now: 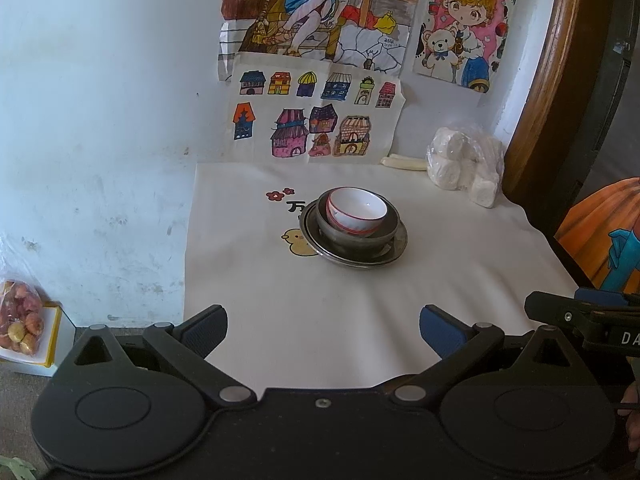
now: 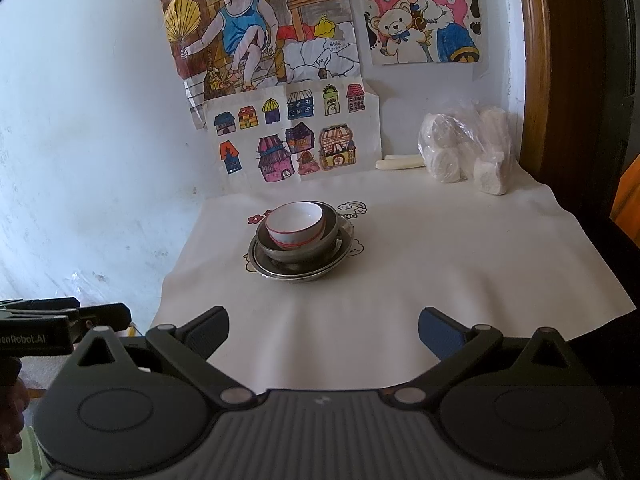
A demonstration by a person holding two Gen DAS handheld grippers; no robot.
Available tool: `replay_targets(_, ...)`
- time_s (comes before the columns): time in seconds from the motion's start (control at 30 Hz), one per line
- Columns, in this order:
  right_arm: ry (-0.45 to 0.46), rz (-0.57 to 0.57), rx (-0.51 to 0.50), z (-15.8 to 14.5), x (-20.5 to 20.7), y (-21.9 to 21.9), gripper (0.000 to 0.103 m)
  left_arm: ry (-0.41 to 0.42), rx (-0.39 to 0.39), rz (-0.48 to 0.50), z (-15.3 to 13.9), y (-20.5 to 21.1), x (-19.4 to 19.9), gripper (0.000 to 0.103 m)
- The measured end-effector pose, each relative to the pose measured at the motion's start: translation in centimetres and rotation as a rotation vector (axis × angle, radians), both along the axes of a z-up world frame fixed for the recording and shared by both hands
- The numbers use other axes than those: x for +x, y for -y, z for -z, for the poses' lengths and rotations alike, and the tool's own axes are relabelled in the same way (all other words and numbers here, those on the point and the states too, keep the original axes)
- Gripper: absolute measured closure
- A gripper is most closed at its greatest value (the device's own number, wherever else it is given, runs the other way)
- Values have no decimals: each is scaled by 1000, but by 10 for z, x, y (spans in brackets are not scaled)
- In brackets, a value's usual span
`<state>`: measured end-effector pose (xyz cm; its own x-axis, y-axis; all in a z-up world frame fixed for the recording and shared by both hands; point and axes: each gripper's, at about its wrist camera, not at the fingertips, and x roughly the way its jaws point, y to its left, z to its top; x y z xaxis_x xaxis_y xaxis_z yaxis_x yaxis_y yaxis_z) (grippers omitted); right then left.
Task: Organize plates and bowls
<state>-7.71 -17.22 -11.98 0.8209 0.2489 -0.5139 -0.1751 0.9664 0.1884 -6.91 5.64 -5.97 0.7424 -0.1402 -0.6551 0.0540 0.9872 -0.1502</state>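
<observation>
1. Here's the stack, sitting in the middle of the left wrist view: a white bowl with a red band, nested a little tilted inside a dull metal bowl, which in turn rests on a steel plate.
2. All three sit on the white tablecloth, partly covering its printed duck and lettering. No other dish shows anywhere on the cloth.
3. The left gripper hangs at the bottom of the frame, jaws spread wide, nothing between them, well short of the stack.
4. Over in the right wrist view, the right gripper is in the same pose: fingers apart, empty, low in the frame, with the white bowl well ahead of it, centre-left.
5. My read: the stacking looks finished, biggest at the bottom, smallest on top. Neither tool touches a dish.
6. What might be left? Perhaps straightening that leaning white bowl, or shifting the whole pile elsewhere; I can't tell from here whether either is wanted.
7. At the upper right, a plastic bag of white blocks sits by the wall, well apart from the stack, under the children's drawings.
</observation>
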Motion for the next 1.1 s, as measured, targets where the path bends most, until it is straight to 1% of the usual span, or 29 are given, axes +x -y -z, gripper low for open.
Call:
replay_targets(0.47,1,1,3,0,0,1,0,0,0,1,-1,1,0,1)
replay_targets(0.83,-6,6,3,-1,2,-1,0,-1,14,27,0,2,5,1)
replay_targets(1.1,-18,8,4,-1,5,-3,0,-14,-7,21,2,-1,7,1)
